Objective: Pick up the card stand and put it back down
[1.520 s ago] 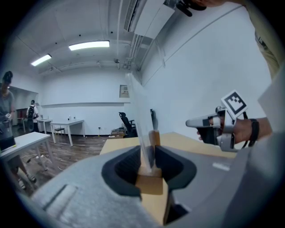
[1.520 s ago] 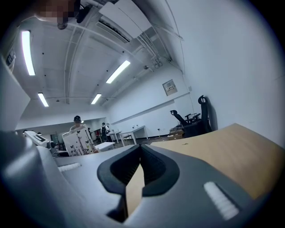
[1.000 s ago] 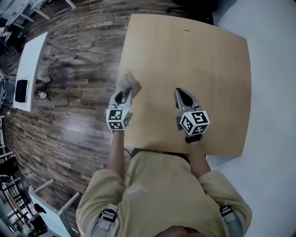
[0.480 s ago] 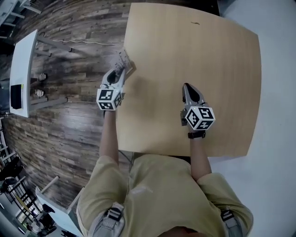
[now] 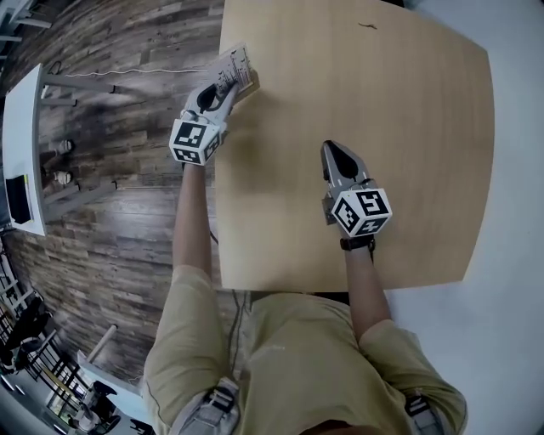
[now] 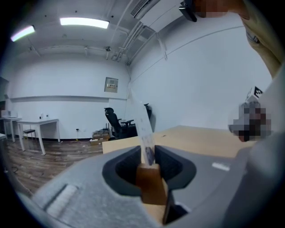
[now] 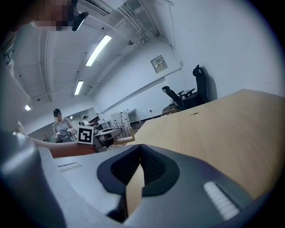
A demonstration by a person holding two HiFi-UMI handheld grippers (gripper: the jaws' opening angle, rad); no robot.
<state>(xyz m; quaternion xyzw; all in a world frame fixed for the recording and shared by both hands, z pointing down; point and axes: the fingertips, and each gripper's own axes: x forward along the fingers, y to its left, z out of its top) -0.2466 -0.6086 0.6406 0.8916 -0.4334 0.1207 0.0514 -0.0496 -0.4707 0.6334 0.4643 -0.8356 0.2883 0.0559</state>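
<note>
The card stand is a small wooden block with a white printed card standing in it. My left gripper is shut on it at the far left edge of the tan table. In the left gripper view the wooden block sits between the jaws of that gripper, with the card rising above them. Whether the block touches the table I cannot tell. My right gripper hangs over the table's middle, shut and empty; its jaw tips meet. The right gripper view shows the left gripper with the stand.
A white side table stands on the wooden floor to the left. A small dark mark lies near the table's far edge. An office chair stands by the far wall. A person stands in the background.
My left gripper has carried the card stand away from me, along the table's left edge towards its far corner. The right gripper has shifted only a little over the table's middle.
</note>
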